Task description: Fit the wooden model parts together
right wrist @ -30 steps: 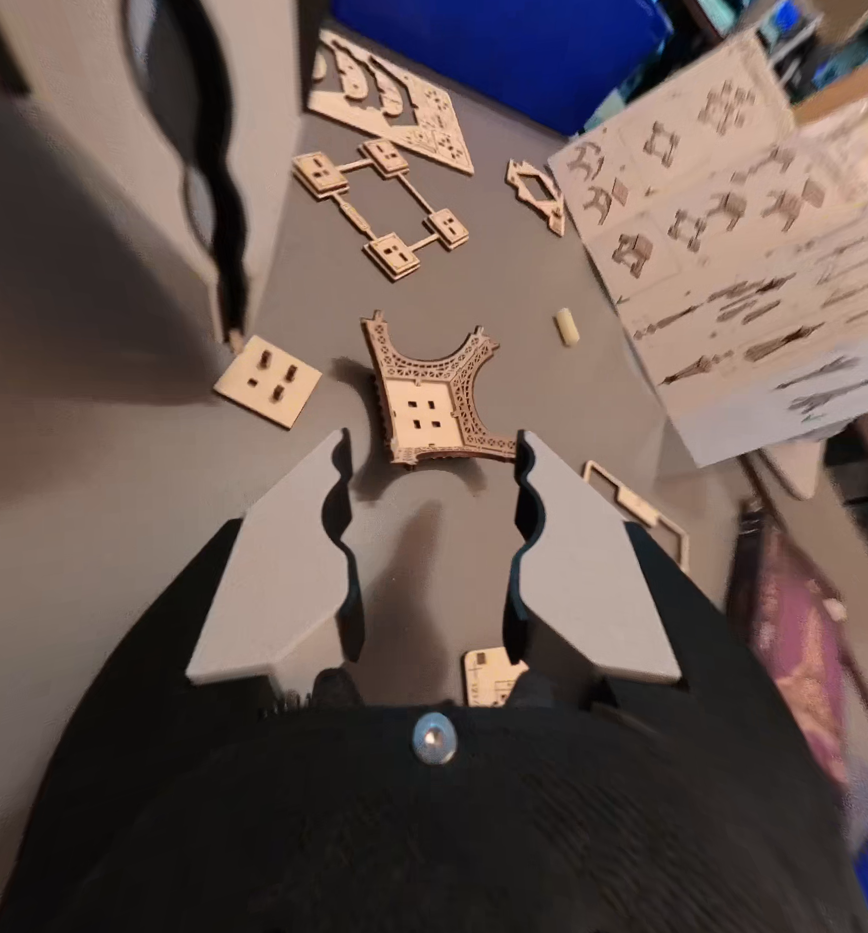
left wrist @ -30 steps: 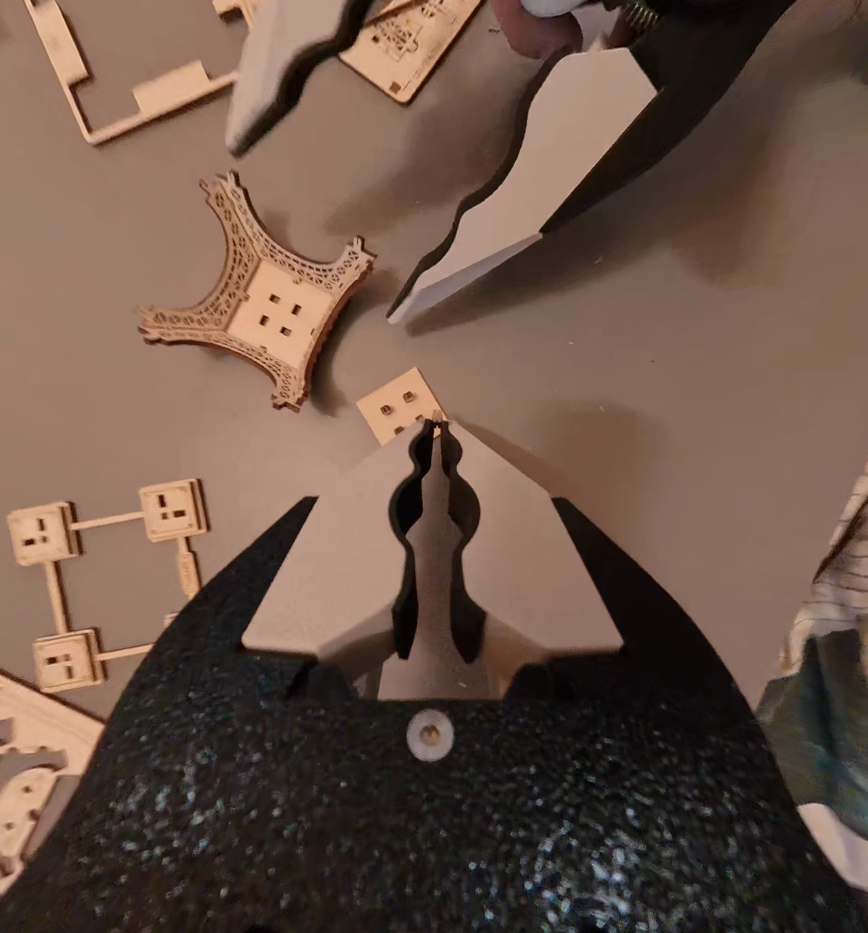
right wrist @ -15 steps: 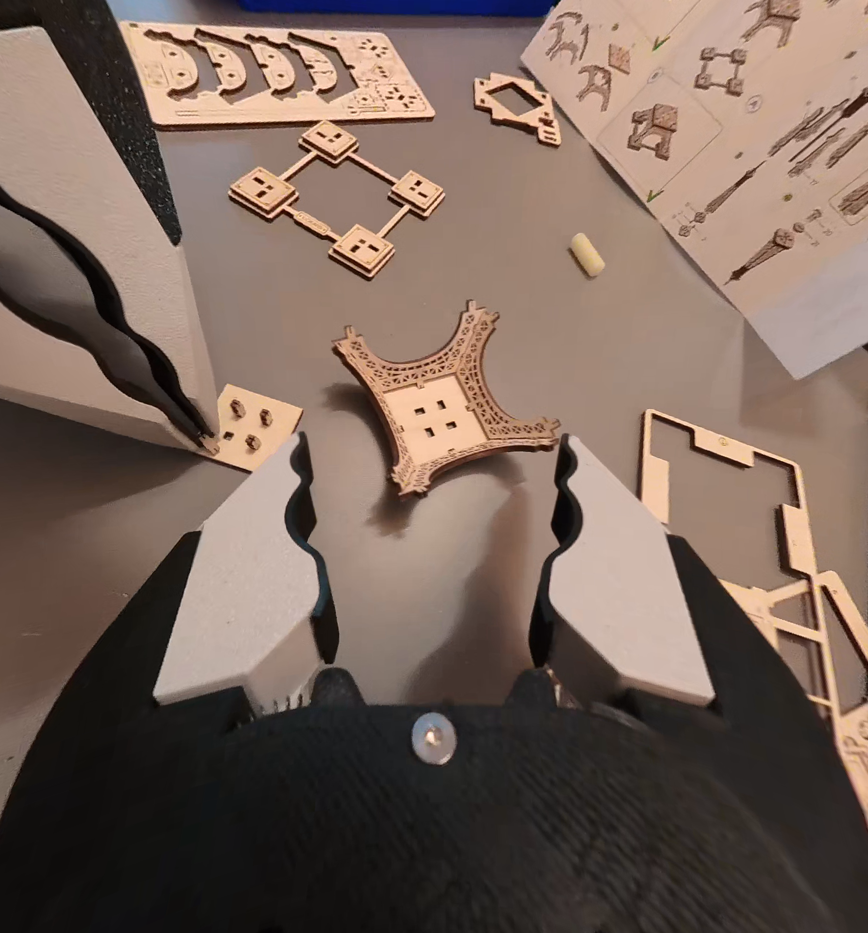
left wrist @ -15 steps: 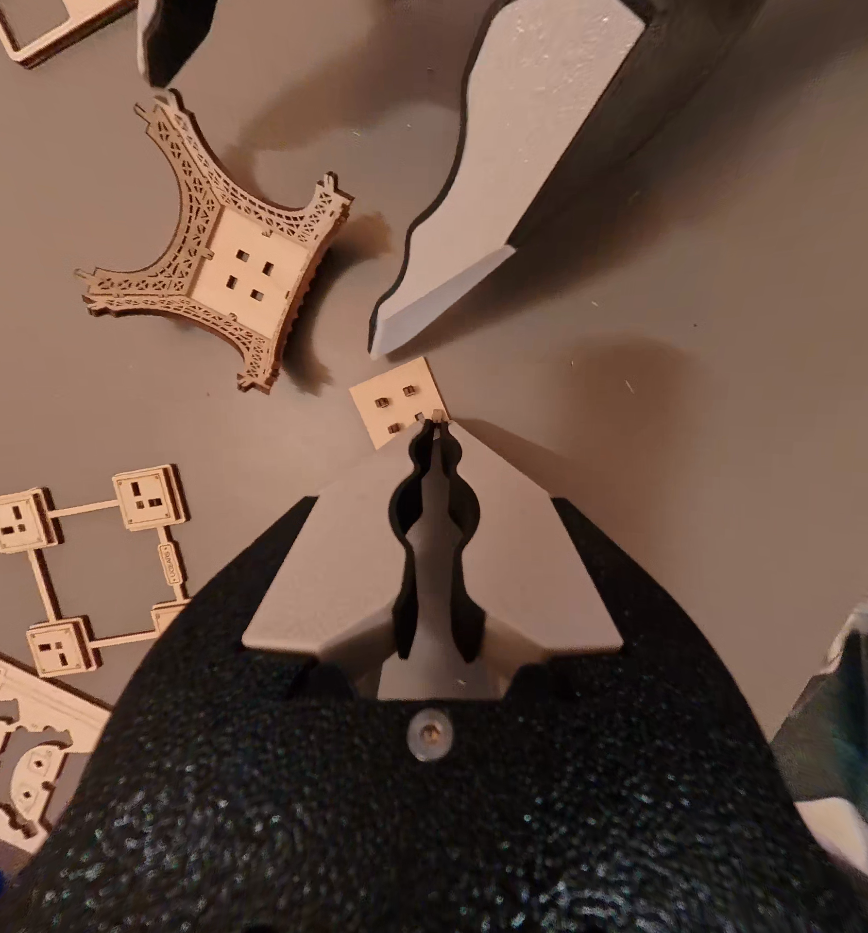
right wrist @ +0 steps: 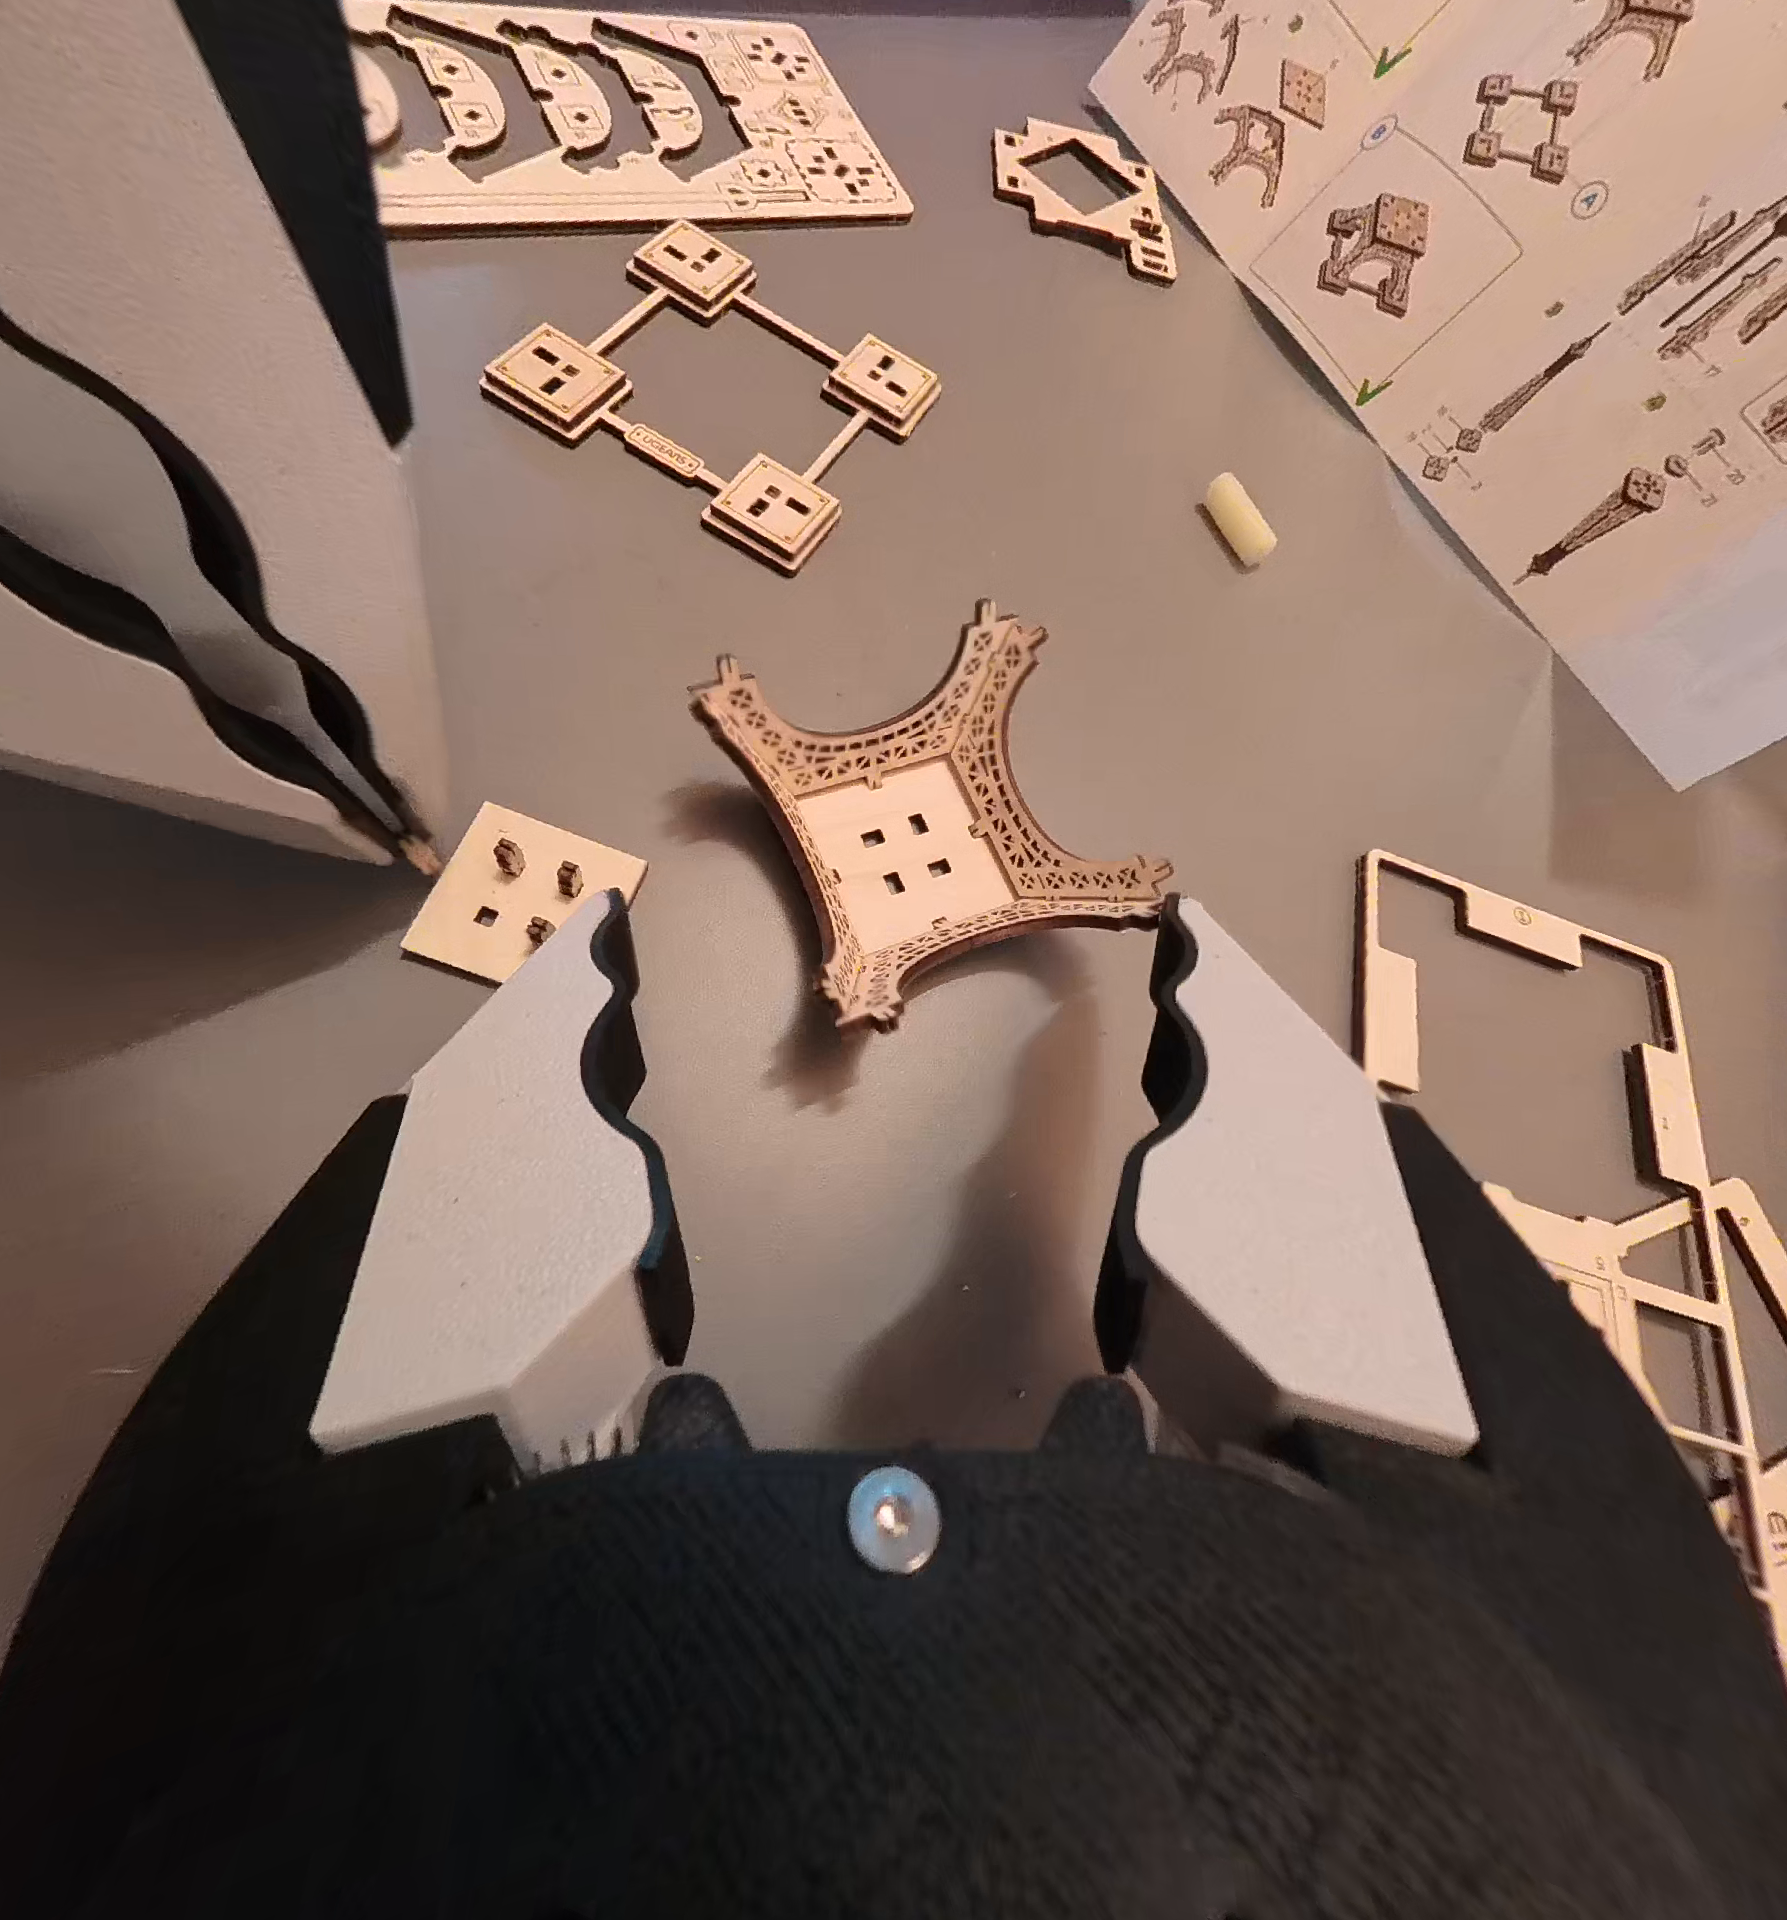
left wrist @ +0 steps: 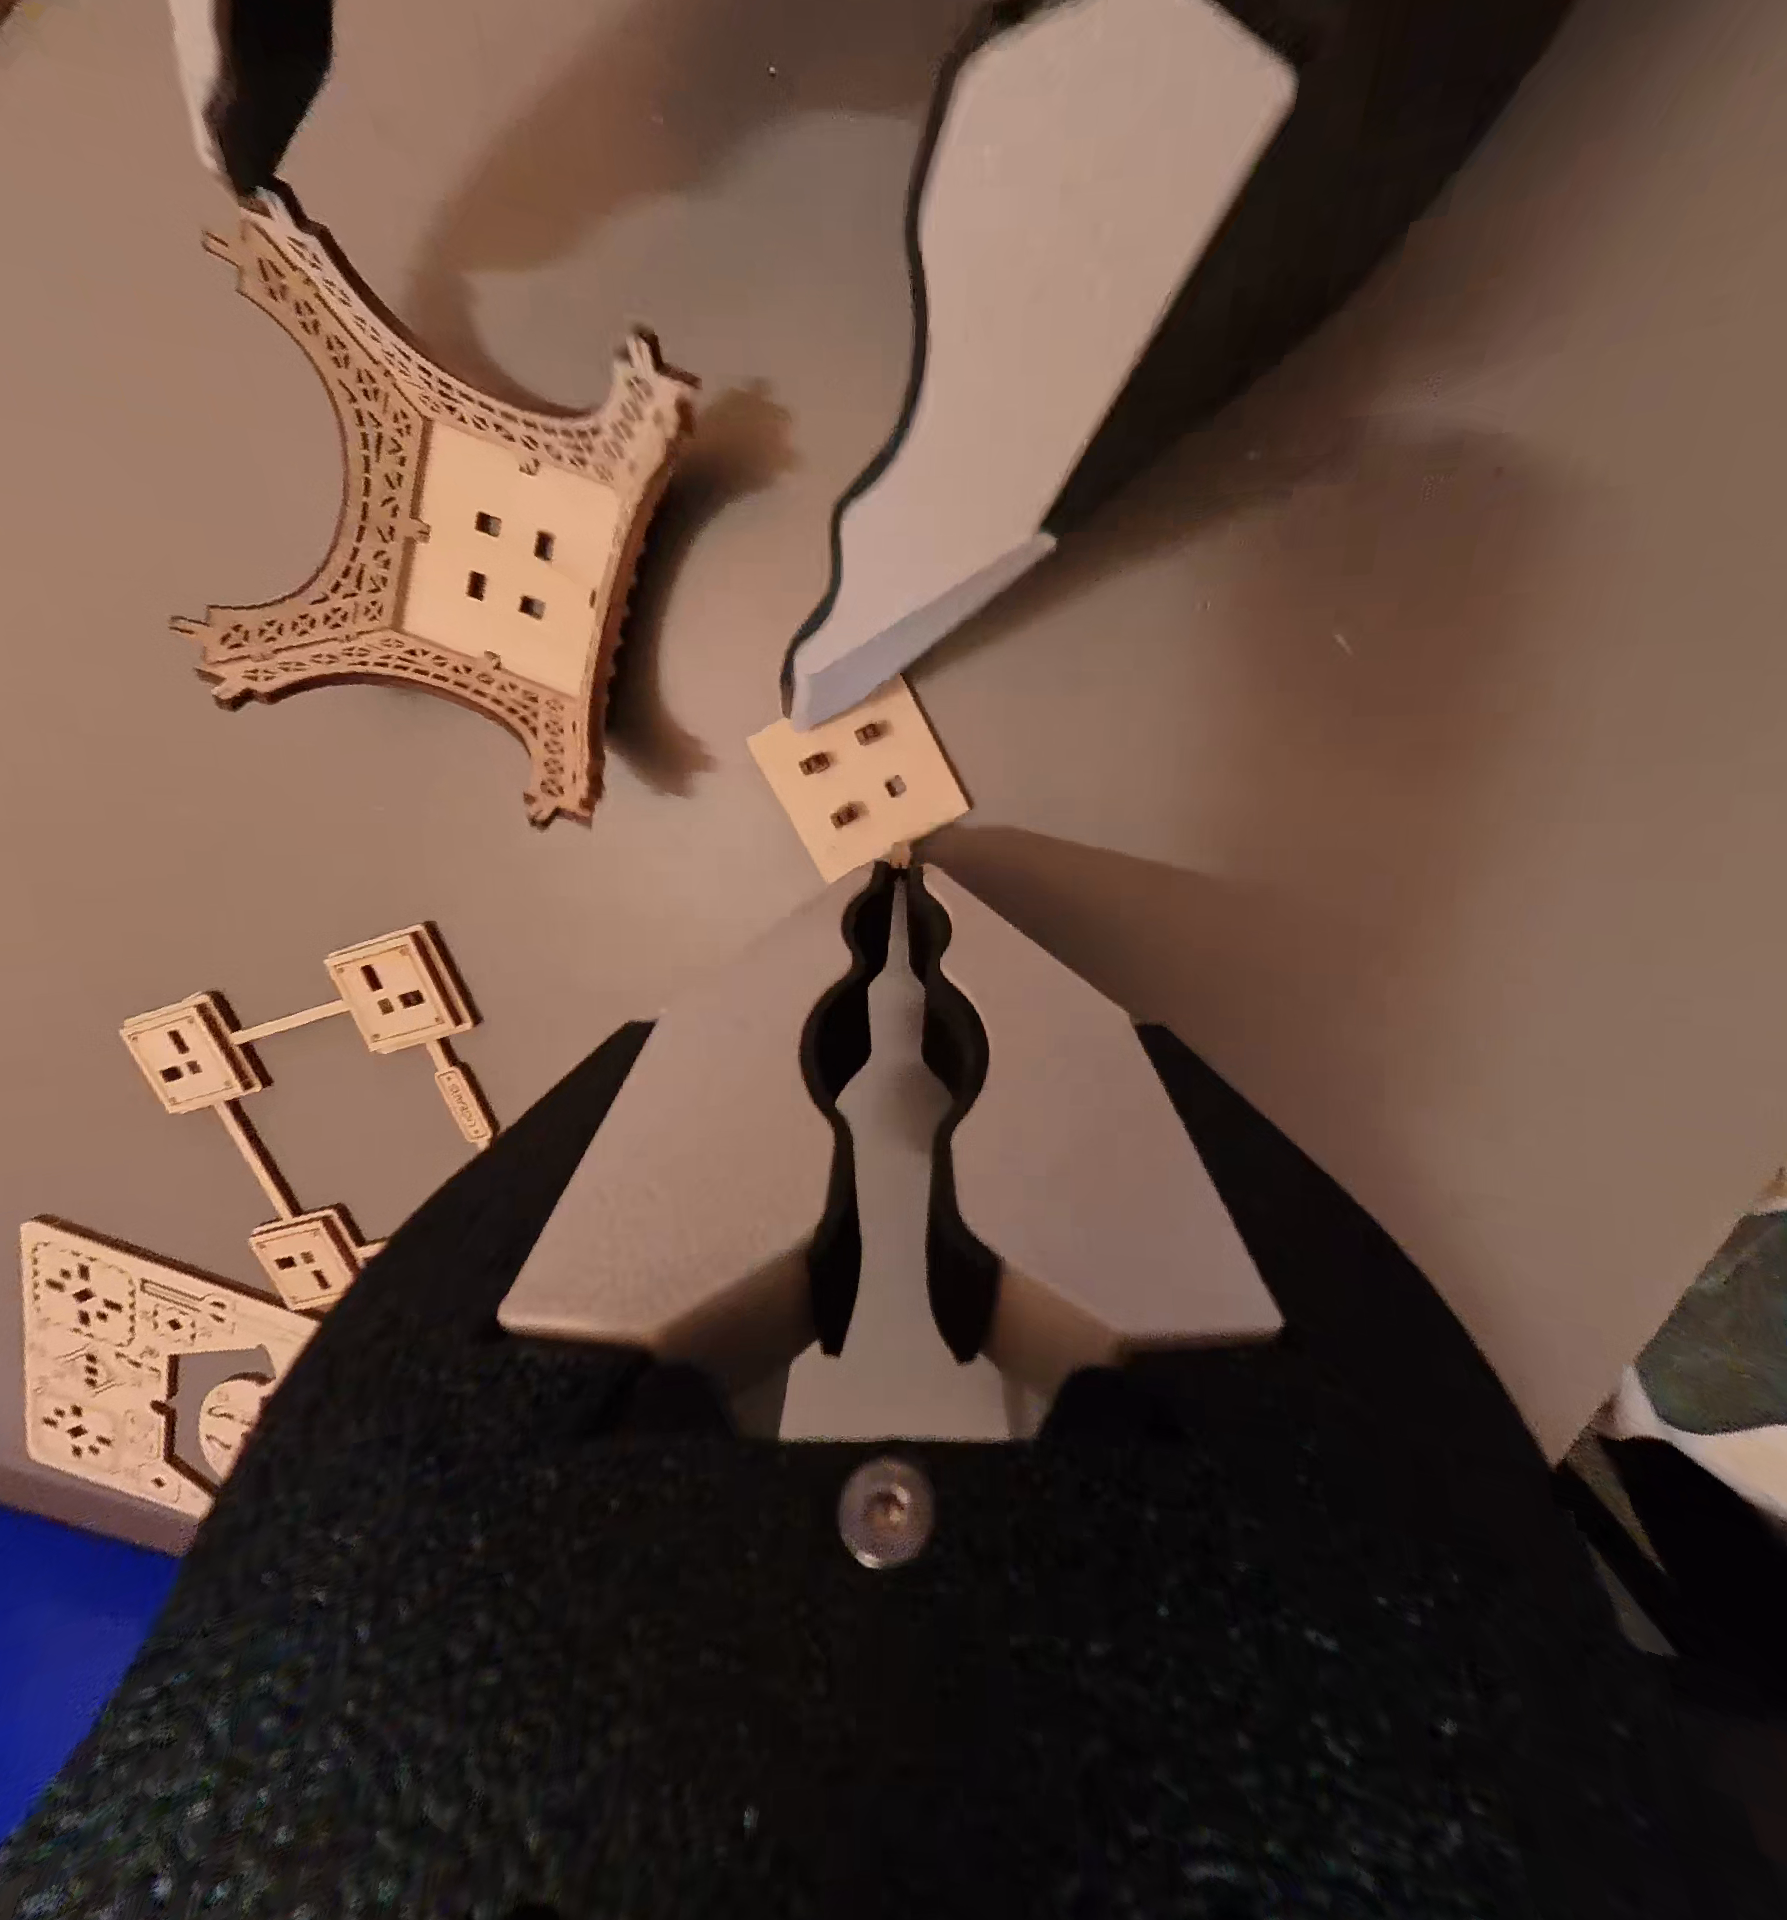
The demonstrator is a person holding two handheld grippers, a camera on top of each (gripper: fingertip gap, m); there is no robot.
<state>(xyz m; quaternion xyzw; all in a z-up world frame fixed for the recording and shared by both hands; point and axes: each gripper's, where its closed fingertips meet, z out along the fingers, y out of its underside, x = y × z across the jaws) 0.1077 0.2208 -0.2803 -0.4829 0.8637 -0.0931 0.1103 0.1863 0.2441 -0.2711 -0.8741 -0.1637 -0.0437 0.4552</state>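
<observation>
**Left gripper pinched on a tiny peg beside the square plate; right gripper spread over the lattice base**

In the left wrist view, the lower left holds a perforated wooden parts sheet (left wrist: 110,1351) at the edge of the grey surface (left wrist: 1388,935), and above it a frame of four square footings (left wrist: 297,1091) joined by thin bars. In the upper left lies the four-legged lattice tower base (left wrist: 453,540), flat, with four small slots in its square centre. At centre the left gripper (left wrist: 899,868) has its fingers drawn together on a tiny wooden peg (left wrist: 901,854), whose tip sits right at the near edge of the small square plate (left wrist: 858,790). That plate lies flat on the surface and carries pegs in some of its holes. One finger of the right gripper reaches down from the upper right, its tip at the plate's far edge.

In the right wrist view, the left gripper (right wrist: 416,852) fills the left side, its tip at the plate's (right wrist: 525,883) corner. The right gripper (right wrist: 889,925) stands wide apart, holding nothing, its fingertips either side of the tower base (right wrist: 910,831). Farther back sit the footing frame (right wrist: 712,395) and the parts sheet (right wrist: 640,125); a small pale cylinder (right wrist: 1237,520) lies right of centre. An instruction sheet (right wrist: 1543,312) fills the upper right, and an emptied wooden sprue frame (right wrist: 1523,1039) lies at the right edge.
</observation>
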